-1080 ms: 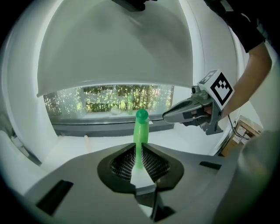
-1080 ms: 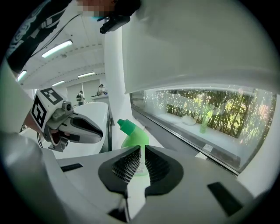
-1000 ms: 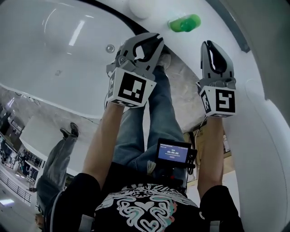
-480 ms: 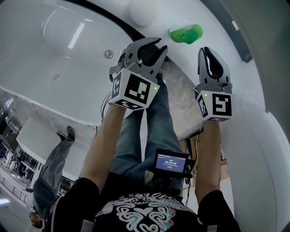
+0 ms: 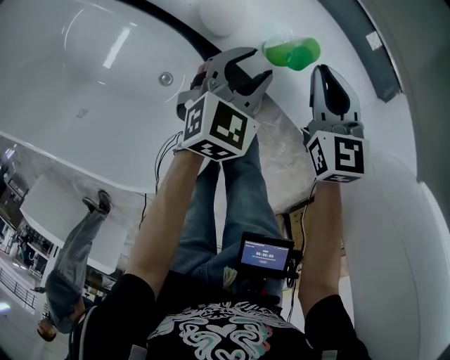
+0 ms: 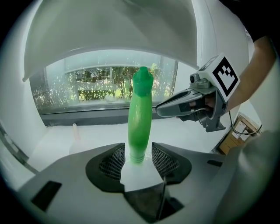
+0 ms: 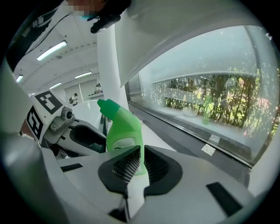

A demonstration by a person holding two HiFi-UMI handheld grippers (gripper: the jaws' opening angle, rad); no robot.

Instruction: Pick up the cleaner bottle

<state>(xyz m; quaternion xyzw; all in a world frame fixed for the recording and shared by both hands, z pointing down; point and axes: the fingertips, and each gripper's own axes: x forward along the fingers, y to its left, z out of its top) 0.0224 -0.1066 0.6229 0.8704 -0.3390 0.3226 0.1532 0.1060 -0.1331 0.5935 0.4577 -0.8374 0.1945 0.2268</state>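
The green cleaner bottle (image 5: 290, 53) stands upright on the white tub rim (image 6: 87, 135) below a window. In the left gripper view the bottle (image 6: 140, 118) rises straight ahead, its base between the tips of my left gripper (image 6: 139, 153). The jaws of the left gripper (image 5: 254, 63) have just been opening and stand open, and the pads do not press the bottle. My right gripper (image 5: 325, 68) hangs just right of the bottle with its jaws together and nothing in them. In the right gripper view the bottle (image 7: 124, 133) stands just beyond the right gripper (image 7: 142, 153).
A white bathtub (image 5: 84, 84) with a drain (image 5: 166, 79) fills the left. A white round object (image 5: 218, 17) sits on the rim left of the bottle. A cardboard box (image 6: 238, 131) lies on the floor. Another person's legs (image 5: 77, 260) show at lower left.
Both grippers have moved up the picture toward the green bottle. The left gripper's jaws went from closed to wide apart. The right gripper's jaws stayed together.
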